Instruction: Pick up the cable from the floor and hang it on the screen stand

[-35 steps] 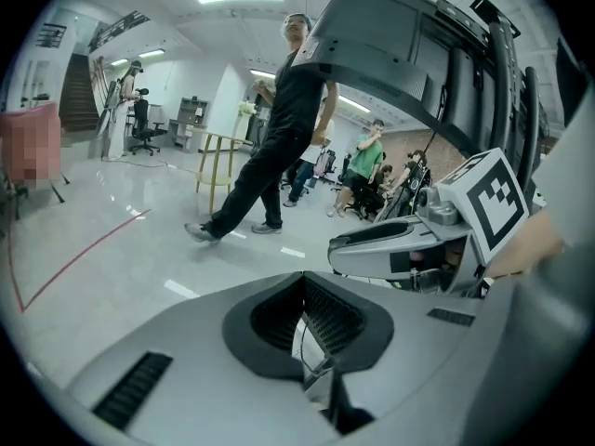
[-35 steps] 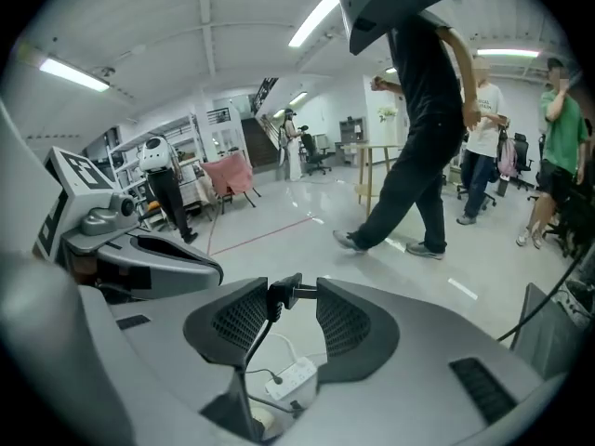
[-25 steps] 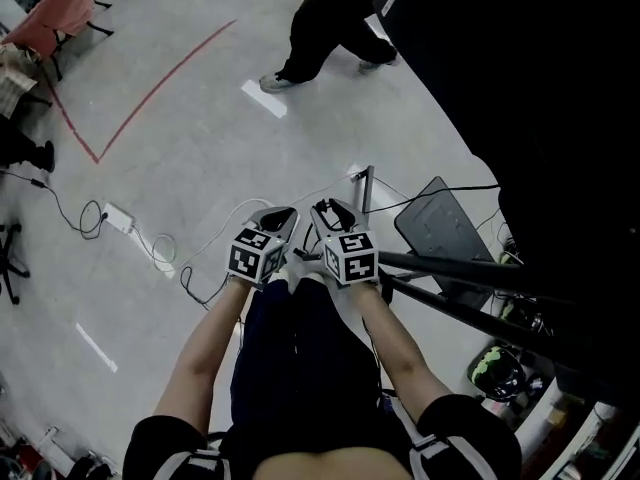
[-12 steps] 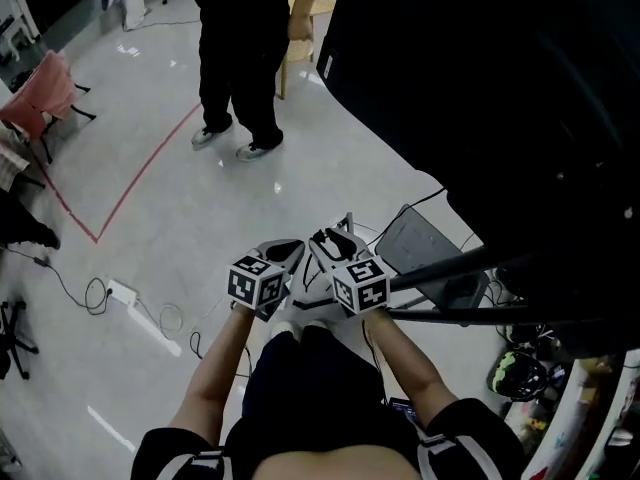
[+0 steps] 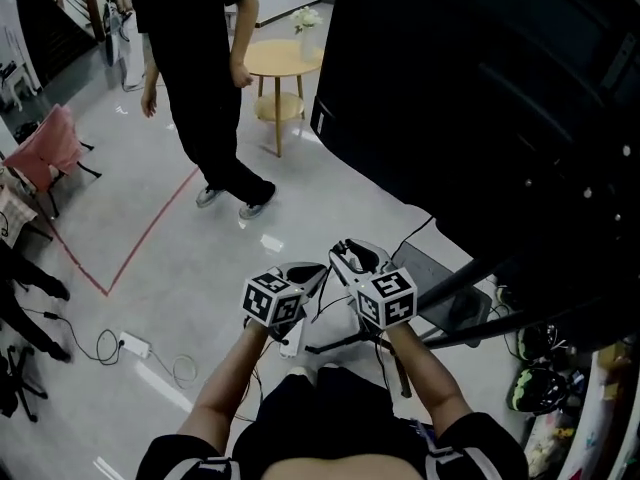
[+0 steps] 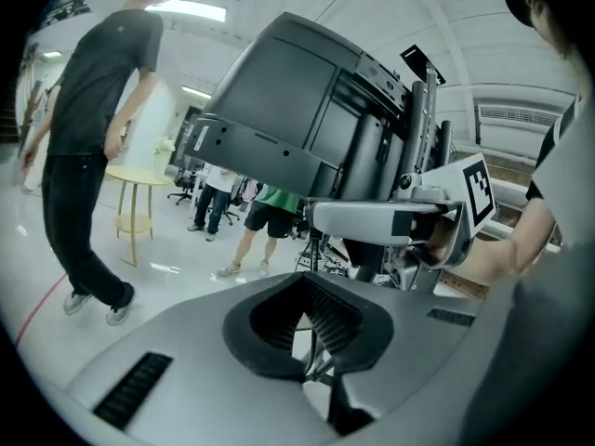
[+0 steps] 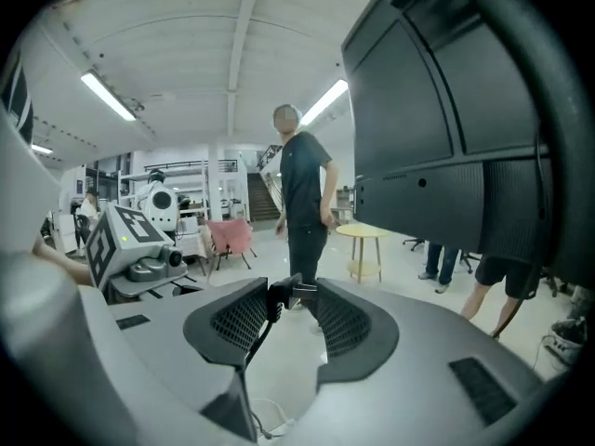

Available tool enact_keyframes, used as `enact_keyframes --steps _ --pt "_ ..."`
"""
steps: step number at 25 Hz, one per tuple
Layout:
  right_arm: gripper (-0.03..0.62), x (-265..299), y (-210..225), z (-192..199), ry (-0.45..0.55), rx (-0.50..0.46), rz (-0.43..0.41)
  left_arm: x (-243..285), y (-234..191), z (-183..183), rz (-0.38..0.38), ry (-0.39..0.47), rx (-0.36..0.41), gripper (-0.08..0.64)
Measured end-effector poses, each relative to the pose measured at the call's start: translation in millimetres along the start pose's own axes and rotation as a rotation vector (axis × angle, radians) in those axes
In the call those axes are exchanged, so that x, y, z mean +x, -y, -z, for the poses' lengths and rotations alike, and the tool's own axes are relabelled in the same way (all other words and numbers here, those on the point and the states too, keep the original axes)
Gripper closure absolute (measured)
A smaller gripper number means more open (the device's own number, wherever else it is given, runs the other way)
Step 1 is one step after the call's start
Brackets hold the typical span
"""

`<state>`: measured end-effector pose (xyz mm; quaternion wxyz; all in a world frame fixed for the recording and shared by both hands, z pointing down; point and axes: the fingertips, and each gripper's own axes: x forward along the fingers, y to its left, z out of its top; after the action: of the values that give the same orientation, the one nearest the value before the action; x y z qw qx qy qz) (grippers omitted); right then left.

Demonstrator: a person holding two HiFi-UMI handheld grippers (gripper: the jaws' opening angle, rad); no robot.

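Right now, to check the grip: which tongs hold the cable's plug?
The right tongs: a black plug sits pinched between their tips, with the cable hanging below. The left tongs have their tips together, with no plug showing.

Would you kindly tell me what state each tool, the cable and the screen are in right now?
cable: held by both tools, trailing down, not yet hung up.
left tool: closed, a thin cable strand pinched low between its jaws.
right tool: closed on the cable's black end.
screen: back facing the tools; on or off cannot be told.
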<state>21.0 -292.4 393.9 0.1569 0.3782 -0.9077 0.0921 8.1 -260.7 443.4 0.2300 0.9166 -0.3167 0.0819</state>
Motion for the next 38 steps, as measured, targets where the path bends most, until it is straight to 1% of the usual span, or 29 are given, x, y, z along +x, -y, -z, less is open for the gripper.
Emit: enact_keyframes --steps 2,4,7,10,14,16,18,21,25,28,33,38 --pt "0.41 -11.0 3.1 -13.3 0.02 -0.021 0.015 2.9 8.6 -8.4 0.041 -0.007 0.021 0.552" --pt "0.41 -23.7 10.1 -26.0 0.043 -0.026 0.033 5.6 18.6 -23.4 0.072 0.009 0.034 0.552" --pt "0.41 -42.2 27.3 -45.7 0.075 -0.033 0.077 7.3 27.9 -50.3 0.075 0.048 0.084 0.552" --pt "0.41 -63.0 46.1 -64.3 0.094 -0.086 0.137 7.0 36.4 -73.7 0.079 0.075 0.129 0.552" --pt "0.41 -91.9 59.7 -94.7 0.139 -0.137 0.198 3.9 50.0 -96.8 0.099 0.102 0.16 0.552" --pt "0.41 -110.9 68.2 -109.4 0.163 -0.158 0.228 9.0 63.1 -108.9 0.113 0.114 0.189 0.552" --pt "0.41 -132.4 75.5 -125.3 0.186 -0.187 0.252 17.6 82.5 -122.5 0.134 0.113 0.237 0.552" --pt "0.41 -161.8 78.0 -151.4 0.208 -0.249 0.266 29.5 113.3 -143.0 0.168 0.114 0.293 0.552" --pt "0.41 -187.2 77.0 -188.6 0.228 -0.341 0.274 36.2 144.8 -174.7 0.228 0.125 0.319 0.553" --pt "0.41 -206.9 76.9 -221.3 0.256 -0.409 0.283 39.6 163.2 -198.2 0.248 0.137 0.358 0.552" --pt "0.41 -232.2 76.3 -273.1 0.3 -0.487 0.31 38.8 189.1 -234.5 0.29 0.194 0.389 0.552" --pt "0.41 -254.1 86.3 -326.3 0.315 -0.558 0.384 40.2 212.4 -279.6 0.348 0.259 0.44 0.553"
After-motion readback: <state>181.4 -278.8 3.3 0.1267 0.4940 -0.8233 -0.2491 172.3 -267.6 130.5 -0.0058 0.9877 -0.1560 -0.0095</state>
